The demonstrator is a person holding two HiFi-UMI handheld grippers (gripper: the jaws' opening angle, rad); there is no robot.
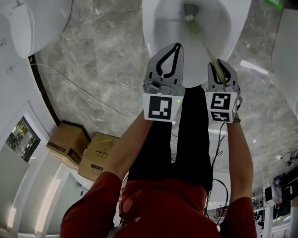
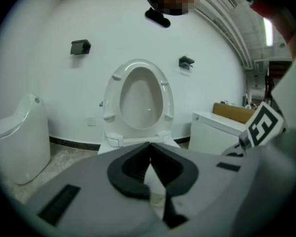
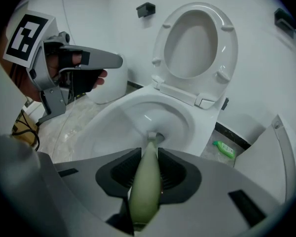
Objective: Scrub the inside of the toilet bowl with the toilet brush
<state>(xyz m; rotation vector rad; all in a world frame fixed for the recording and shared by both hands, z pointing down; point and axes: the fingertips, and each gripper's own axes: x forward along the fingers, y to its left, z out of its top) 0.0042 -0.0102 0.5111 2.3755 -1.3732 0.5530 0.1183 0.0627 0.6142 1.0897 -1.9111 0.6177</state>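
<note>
Brush (image 3: 145, 181) clamped by its handle between the right gripper (image 1: 220, 69) jaws, head down inside the bowl (image 1: 161, 14). Left gripper (image 1: 176, 47) jaws closed, empty, over the near rim.

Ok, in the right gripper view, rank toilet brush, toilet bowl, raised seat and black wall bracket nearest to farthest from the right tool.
1. toilet brush, gripped, centre.
2. toilet bowl, directly ahead.
3. raised seat, upright behind bowl.
4. black wall bracket, upper left.
</note>
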